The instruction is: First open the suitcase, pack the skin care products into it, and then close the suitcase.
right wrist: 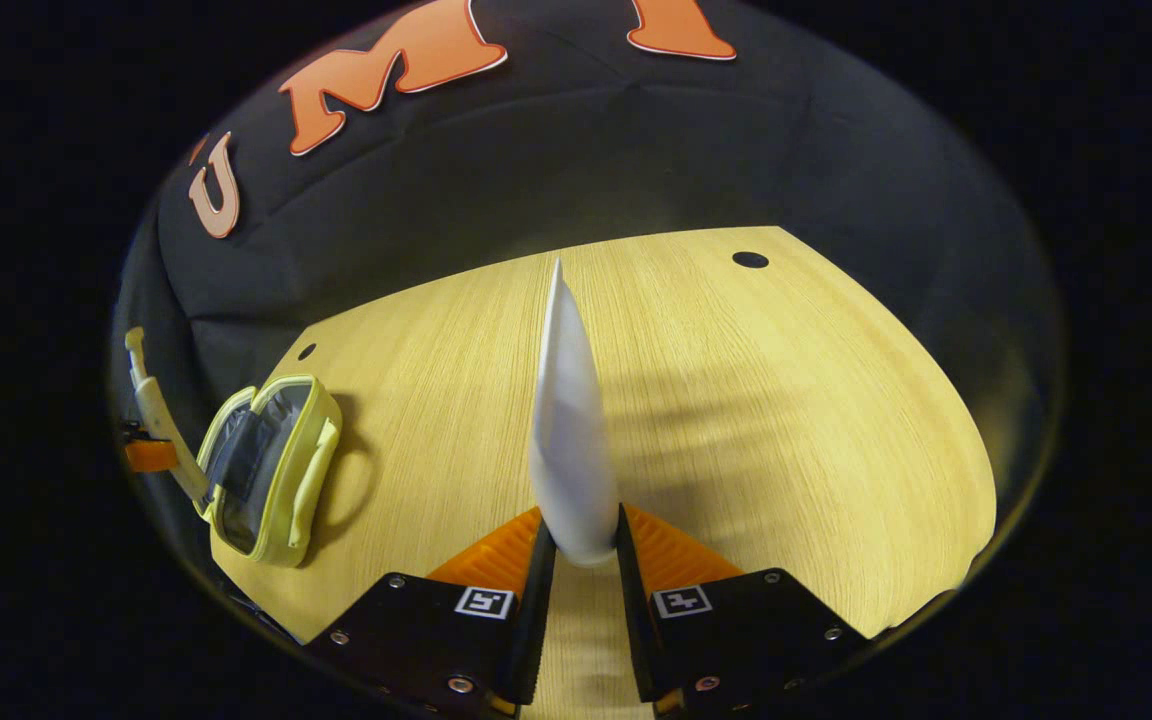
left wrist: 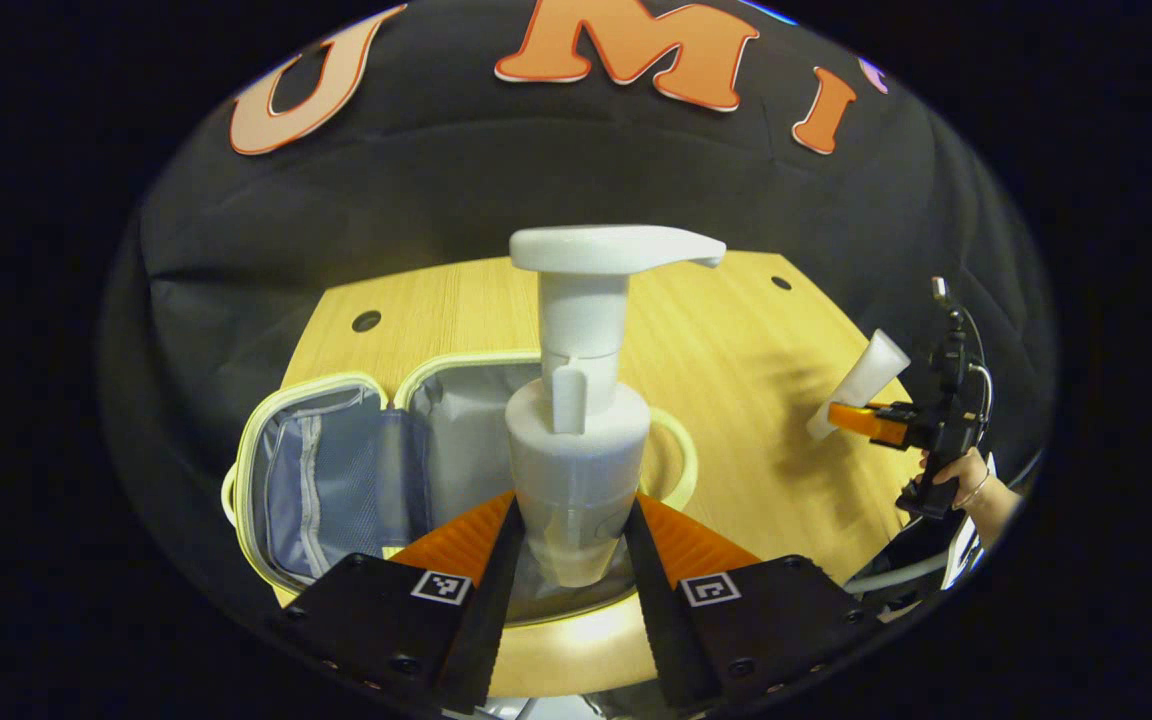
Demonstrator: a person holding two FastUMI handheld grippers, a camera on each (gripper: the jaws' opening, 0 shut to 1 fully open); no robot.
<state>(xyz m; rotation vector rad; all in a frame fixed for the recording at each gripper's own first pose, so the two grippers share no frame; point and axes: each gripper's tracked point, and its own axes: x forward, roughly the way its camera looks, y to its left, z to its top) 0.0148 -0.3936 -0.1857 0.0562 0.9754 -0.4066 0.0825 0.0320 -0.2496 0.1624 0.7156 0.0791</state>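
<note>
Between my left gripper [left wrist: 576,545] fingers in the left gripper view stands a white pump bottle [left wrist: 578,440], upright, pinched on both sides low on its body, its spout pointing right. Behind and below it lies the suitcase [left wrist: 336,470], open, its two halves spread flat with the grey lining up and a pale yellow rim around them, near the left edge of the wooden tabletop [left wrist: 736,340]. Far off by the right edge of the tabletop, a hand [left wrist: 966,480] holds my right gripper [left wrist: 861,418], which carries a white tube [left wrist: 861,385] slanting above the wood. In the right gripper view, my right gripper's fingers [right wrist: 541,560] are narrow and pressed against the rounded lower end of the tube, which rises straight up to a thin flat tip over the bare middle of the tabletop. The suitcase sits at the tabletop's left edge, seen edge-on, with the pump bottle just beside it.
</note>
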